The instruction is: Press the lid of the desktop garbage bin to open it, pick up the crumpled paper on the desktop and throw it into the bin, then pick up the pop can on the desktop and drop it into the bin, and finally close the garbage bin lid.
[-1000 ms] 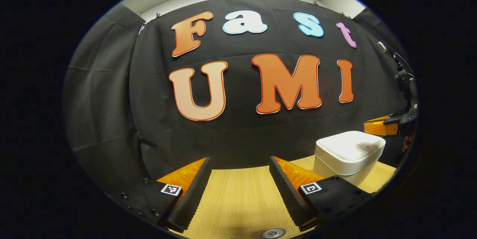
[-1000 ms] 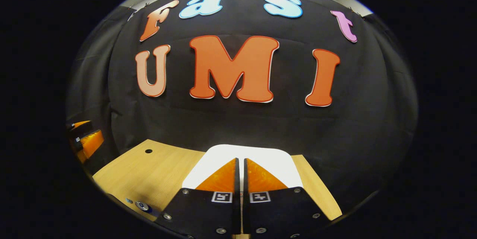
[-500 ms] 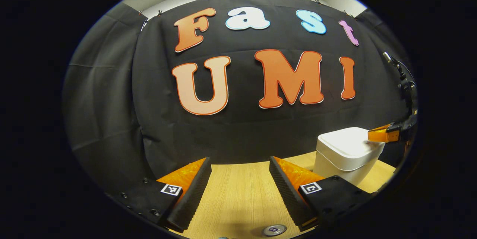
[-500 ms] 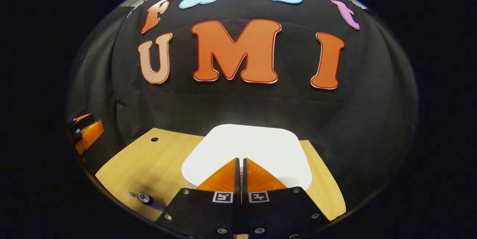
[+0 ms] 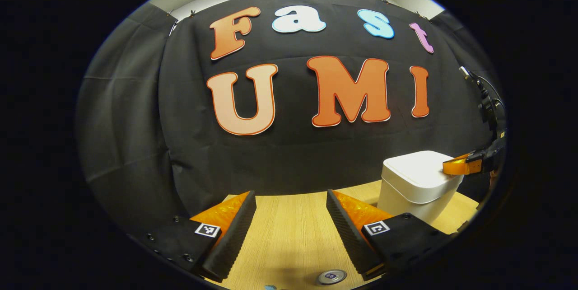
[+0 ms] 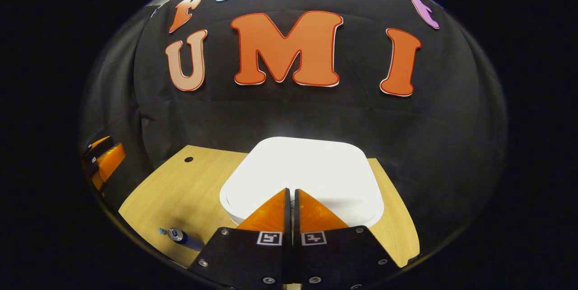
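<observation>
A white garbage bin [image 5: 417, 181] with its lid [image 6: 302, 170] down stands on the wooden desk at the right. My right gripper [image 6: 291, 190] is shut, its tips resting on the near edge of the lid; in the left gripper view that right gripper [image 5: 451, 166] touches the lid from the right. My left gripper [image 5: 291, 199] hangs open over the desk, nothing between its fingers. A pop can [image 5: 332, 276] stands upright on the desk just below the left gripper, and the pop can [image 6: 177, 235] is at the lower left in the right gripper view.
The wooden desk [image 6: 180, 190] has a small round hole [image 6: 188, 160] near its far left corner. The black cloth wall rises close behind the desk and bin. My left gripper [image 6: 106, 163] sits at the far left edge of the right gripper view.
My right gripper has come down onto the bin lid, and the bin looms larger in its view. My left gripper has barely moved.
</observation>
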Demonstrator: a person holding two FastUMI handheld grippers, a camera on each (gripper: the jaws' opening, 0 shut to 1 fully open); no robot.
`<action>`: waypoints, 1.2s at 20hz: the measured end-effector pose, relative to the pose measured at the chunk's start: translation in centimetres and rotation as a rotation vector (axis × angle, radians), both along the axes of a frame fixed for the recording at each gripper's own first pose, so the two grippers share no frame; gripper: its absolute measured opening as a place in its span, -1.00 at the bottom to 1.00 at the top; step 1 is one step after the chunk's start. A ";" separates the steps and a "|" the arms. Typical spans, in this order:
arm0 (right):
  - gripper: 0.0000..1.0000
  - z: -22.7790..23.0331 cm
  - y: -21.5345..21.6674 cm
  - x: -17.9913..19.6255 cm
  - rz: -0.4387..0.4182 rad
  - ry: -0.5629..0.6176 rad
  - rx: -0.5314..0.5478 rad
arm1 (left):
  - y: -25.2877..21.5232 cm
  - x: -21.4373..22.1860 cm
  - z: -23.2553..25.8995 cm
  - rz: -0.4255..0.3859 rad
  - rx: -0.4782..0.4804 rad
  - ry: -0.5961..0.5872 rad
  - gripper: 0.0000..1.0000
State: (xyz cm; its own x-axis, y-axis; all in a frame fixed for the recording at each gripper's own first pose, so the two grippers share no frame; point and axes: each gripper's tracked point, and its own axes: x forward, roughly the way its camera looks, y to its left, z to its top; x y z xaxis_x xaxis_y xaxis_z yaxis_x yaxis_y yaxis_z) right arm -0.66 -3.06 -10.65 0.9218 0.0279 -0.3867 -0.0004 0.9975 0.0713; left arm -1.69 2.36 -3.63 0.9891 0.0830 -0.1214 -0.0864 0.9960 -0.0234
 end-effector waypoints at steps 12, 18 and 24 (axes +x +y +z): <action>-0.53 7.4 -1.6 -0.4 -0.082 -0.274 -0.117 | 2.1 -0.3 -2.2 0.006 -0.035 0.039 0.98; 0.63 9.5 -0.7 -1.1 -0.077 -0.360 -0.126 | 4.2 -0.6 -5.6 0.025 -0.035 0.094 0.99; 0.92 7.2 4.4 -1.9 0.046 -0.315 -0.051 | 5.0 -1.4 -11.0 0.005 -0.034 0.223 0.99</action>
State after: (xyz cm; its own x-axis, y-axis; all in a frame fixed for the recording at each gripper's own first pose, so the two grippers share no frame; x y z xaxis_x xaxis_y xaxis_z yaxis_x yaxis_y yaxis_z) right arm -2.56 1.36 -3.49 0.9946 0.0604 -0.0846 -0.0597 0.9982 0.0108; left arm -3.04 7.36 -14.64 0.9370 0.0797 -0.3400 -0.0979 0.9945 -0.0367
